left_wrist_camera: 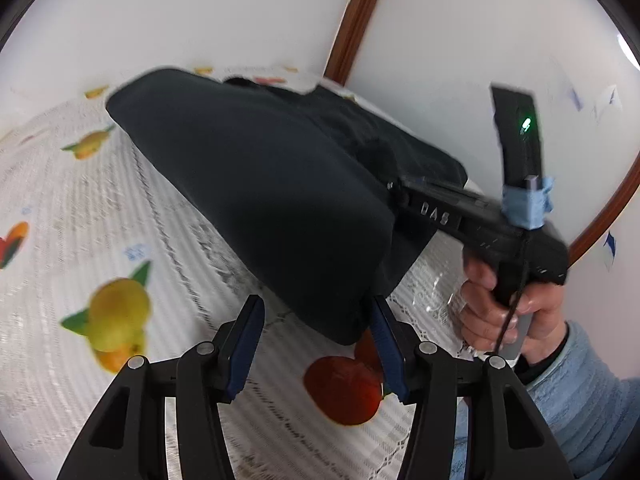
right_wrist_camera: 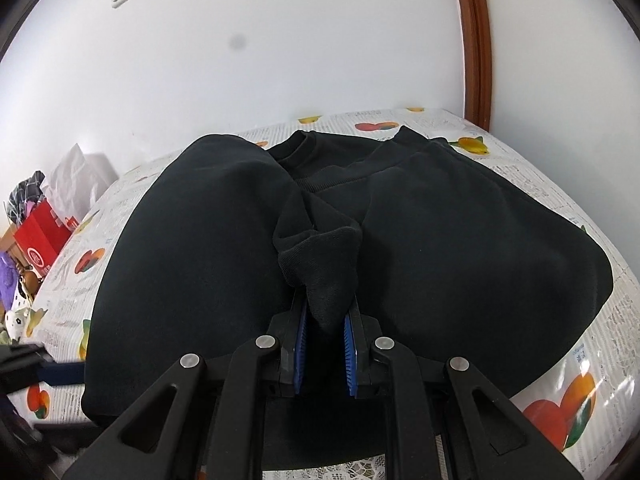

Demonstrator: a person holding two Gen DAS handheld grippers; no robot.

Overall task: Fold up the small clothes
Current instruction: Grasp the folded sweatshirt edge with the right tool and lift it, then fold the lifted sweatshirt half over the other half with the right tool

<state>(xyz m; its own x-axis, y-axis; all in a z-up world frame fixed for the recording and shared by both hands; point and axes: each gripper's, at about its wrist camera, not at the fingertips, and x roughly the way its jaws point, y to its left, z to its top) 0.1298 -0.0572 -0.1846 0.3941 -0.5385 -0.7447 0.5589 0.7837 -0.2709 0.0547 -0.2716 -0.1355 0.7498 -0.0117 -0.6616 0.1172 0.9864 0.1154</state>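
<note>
A black sweatshirt (right_wrist_camera: 440, 240) lies on a table with a fruit-print cloth (right_wrist_camera: 560, 208), both sides folded toward the middle. My right gripper (right_wrist_camera: 326, 312) is shut on a bunched sleeve cuff (right_wrist_camera: 320, 256) near the middle of the garment. In the left wrist view the sweatshirt (left_wrist_camera: 260, 192) is a dark mound, and the right gripper's body (left_wrist_camera: 460, 216) reaches over it from the right, held by a hand. My left gripper (left_wrist_camera: 316, 316) is open just in front of the garment's near corner, its right finger (left_wrist_camera: 388, 344) beside the fabric edge.
White walls stand close behind the table, with a brown wooden frame (right_wrist_camera: 476, 40) at the right. A red box and clutter (right_wrist_camera: 40, 240) sit left of the table. The person's hand and blue sleeve (left_wrist_camera: 560, 360) are at the right in the left wrist view.
</note>
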